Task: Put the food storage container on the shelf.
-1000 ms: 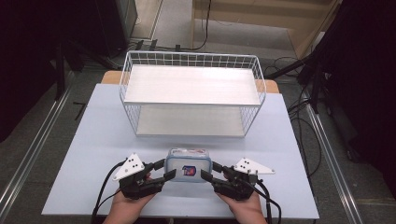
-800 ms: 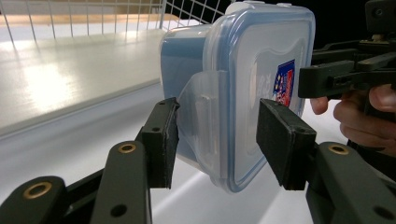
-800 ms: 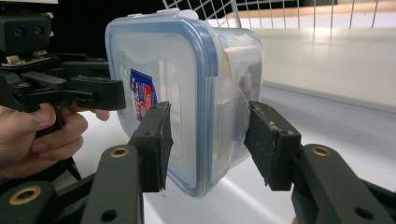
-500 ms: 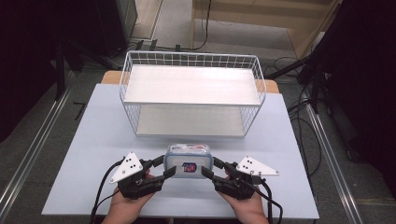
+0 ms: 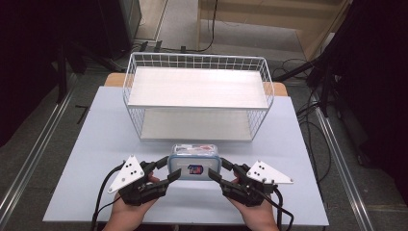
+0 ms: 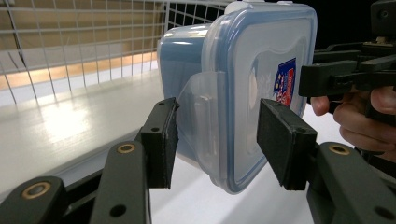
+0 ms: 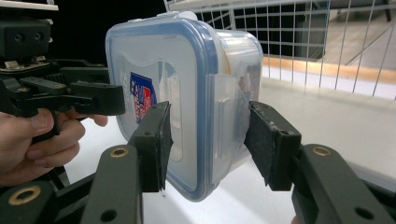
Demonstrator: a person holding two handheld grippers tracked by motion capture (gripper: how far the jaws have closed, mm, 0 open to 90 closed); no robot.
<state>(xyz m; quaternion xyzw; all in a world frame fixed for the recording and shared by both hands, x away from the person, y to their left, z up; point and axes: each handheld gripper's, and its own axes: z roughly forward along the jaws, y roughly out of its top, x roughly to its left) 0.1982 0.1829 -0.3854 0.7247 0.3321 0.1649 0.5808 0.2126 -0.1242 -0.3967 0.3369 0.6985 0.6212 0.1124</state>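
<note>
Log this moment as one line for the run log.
left gripper: open, straddling container's left latch | right gripper: open, straddling right latch | container: before wire rack

The light comes from above and the table (image 5: 96,144) is bright, but the room around it is very dark. The tabletop shines white in the left gripper view. Close things look sharp; the wire basket (image 7: 327,37) behind looks a little soft.

So there's a clear plastic box (image 5: 194,162) with a blue-rimmed lid and a red-and-blue sticker on top. Lid's on, side flaps down. It's tipped, between the two grippers, just in front of the wire rack (image 5: 197,98).
</note>
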